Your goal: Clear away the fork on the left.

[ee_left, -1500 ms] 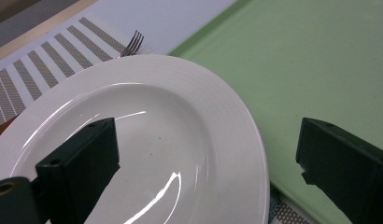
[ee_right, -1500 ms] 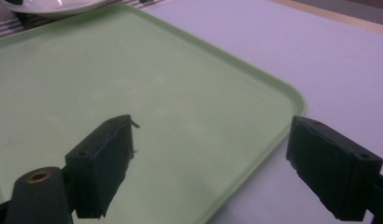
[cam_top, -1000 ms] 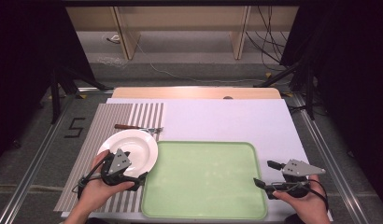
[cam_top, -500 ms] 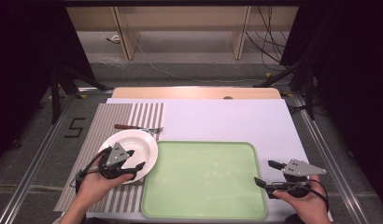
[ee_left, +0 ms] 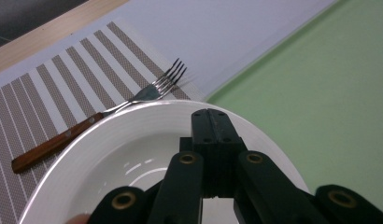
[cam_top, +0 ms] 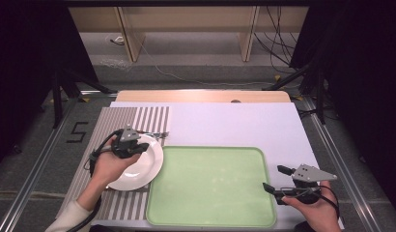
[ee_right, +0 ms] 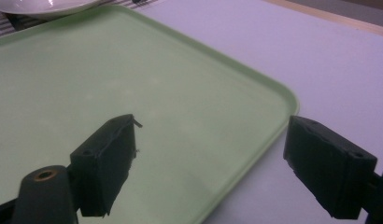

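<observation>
From the high view I have my left gripper (cam_top: 133,143) over the far part of the white plate (cam_top: 138,169), which sits on the striped placemat (cam_top: 114,121) with its right edge against the left rim of the green tray (cam_top: 210,186); the fork (cam_top: 155,134) lies just beyond the plate on the same mat. My right gripper (cam_top: 278,180) waits at the tray's right rim with its jaws spread wide and nothing between them. I judge the step in hand to be the approach to the fork, reaching across the plate; the next move calls for carrying the jaws past the plate's far rim, opening them, and lowering onto the handle without nudging the plate. From above, my hand and the gripper's body hide the left jaws, and the fork is thin and partly covered. In the left gripper view the jaws are pressed together, empty, above the plate's far rim (ee_left: 147,109), and the fork (ee_left: 96,119), wooden handle and steel tines, lies just past that rim; the handle end nearest the plate is hidden by the rim. In the right gripper view the jaws stand well apart astride the tray's corner (ee_right: 283,100), with a sliver of plate (ee_right: 45,5) cut off beyond the tray.
</observation>
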